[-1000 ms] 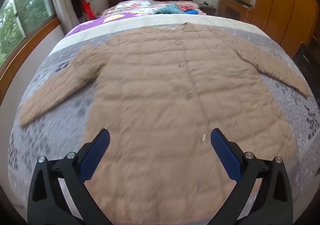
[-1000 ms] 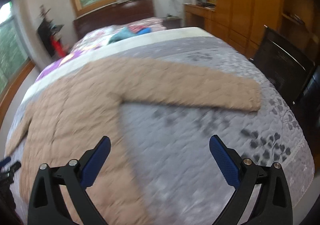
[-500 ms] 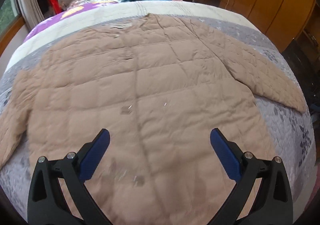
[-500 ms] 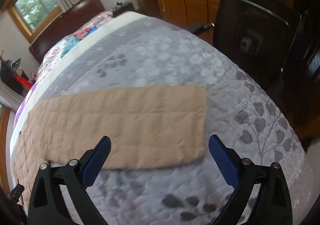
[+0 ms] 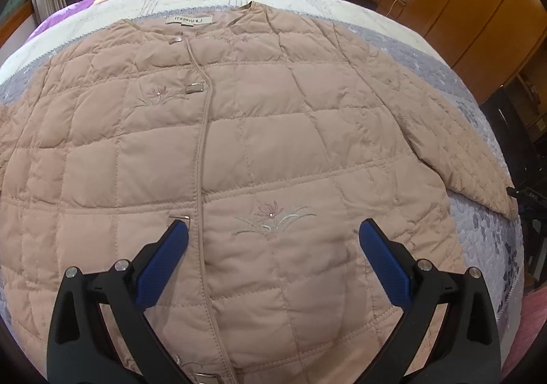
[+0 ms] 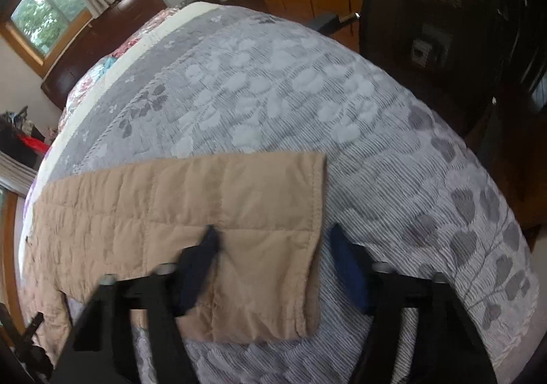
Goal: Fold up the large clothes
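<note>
Jacket point(image 5: 273, 145) placement first: the quilted tan garment lies flat and front-up on the grey patterned bedspread point(image 6: 307, 93), collar toward the headboard, sleeves spread outward. That layout exposes each sleeve as a free flap, which is why I judge the current step to be folding a sleeve inward over the body.

Right gripper point(image 6: 273, 240): I have it straddling the cuff end of the sleeve point(image 6: 205, 206). One blue pad sits on the fabric, the other on the bedspread just beyond the cuff hem. The jaws have just been closing and now stand at a medium gap with the cuff corner between them; the view is blurred, so I cannot tell whether the pads already pinch the cloth. Gripping at the cuff gives the longest lever for carrying the sleeve across.

Left gripper point(image 5: 273, 240): jaws wide, empty, pointing down at the lower front panel beside the placket. I judge it positioned to pin the body while the sleeve moves.
</note>
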A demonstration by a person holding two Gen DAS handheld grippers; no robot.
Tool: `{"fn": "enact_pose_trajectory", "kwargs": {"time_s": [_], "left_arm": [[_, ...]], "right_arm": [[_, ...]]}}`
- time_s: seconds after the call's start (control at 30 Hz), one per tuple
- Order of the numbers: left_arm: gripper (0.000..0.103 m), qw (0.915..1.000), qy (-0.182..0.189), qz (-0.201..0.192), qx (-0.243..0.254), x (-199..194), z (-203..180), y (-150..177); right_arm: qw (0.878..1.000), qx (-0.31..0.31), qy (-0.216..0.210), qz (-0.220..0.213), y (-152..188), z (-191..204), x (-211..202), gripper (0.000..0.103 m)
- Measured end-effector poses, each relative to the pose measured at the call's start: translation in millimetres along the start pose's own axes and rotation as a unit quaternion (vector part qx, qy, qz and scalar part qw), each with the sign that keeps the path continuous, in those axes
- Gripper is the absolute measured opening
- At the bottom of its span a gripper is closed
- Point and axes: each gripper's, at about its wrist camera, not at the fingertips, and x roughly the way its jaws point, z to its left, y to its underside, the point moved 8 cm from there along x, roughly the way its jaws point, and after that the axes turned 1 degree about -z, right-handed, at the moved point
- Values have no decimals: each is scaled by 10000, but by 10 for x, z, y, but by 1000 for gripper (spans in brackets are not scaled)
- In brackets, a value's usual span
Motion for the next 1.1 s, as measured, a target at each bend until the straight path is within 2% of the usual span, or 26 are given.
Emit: {"fn": "enact_pose_trajectory", "kwargs": {"time_s": [0.03, 0.07, 0.1, 0.13, 0.2, 0.3, 0.4, 0.53, 0.63, 0.7, 0.87, 1.03, 1.1], "left_arm": [[95, 10000, 2, -30, -21, -13, 12, -4], [85, 10000, -12, -61, -47, -29, 33, -5], [77, 9999, -31, -54, -81, -47, 69, 3], [77, 9999, -25, -45, -119, -54, 90, 2], [76, 9997, 136, -41, -199, -78, 115, -4], [75, 9994, 243, -76, -241, -127, 148, 7], [74, 9992, 265, -141, -277, -180, 194, 0], [72, 9987, 302, -242, -337, -267, 261, -4], [70, 9985, 321, -276, -338, -318, 308, 15], [62, 9985, 315, -290, -341, -356, 348, 27], [62, 9982, 272, -355, -408, -417, 495, 35], [62, 9978, 242, -394, -479, -449, 621, 46], [62, 9978, 231, -397, -487, -456, 647, 54]], "right_arm": [[10000, 19, -50, -8, -2, 18, 4, 31], [9999, 39, -127, -2, -1, 31, 5, 23], [9995, 63, -299, 33, 10, 80, 0, 10], [9993, 76, -361, 51, 4, 115, 0, 8], [9994, 51, -353, -26, -13, 190, -55, 7], [9960, 30, -839, -315, -60, 443, -293, 7], [9887, -273, -1370, -545, -65, 919, -609, 7], [9822, -880, -1564, -552, 25, 1594, -749, 7], [9758, -1274, -1715, -475, 153, 2097, -754, 7], [9694, -1559, -1848, -422, 261, 2465, -738, 7], [9533, -2135, -2125, -207, 579, 3215, -625, 7], [9444, -2524, -2103, 95, 848, 3720, -329, 7], [9451, -2641, -1916, 176, 951, 3826, -174, 7]]}}
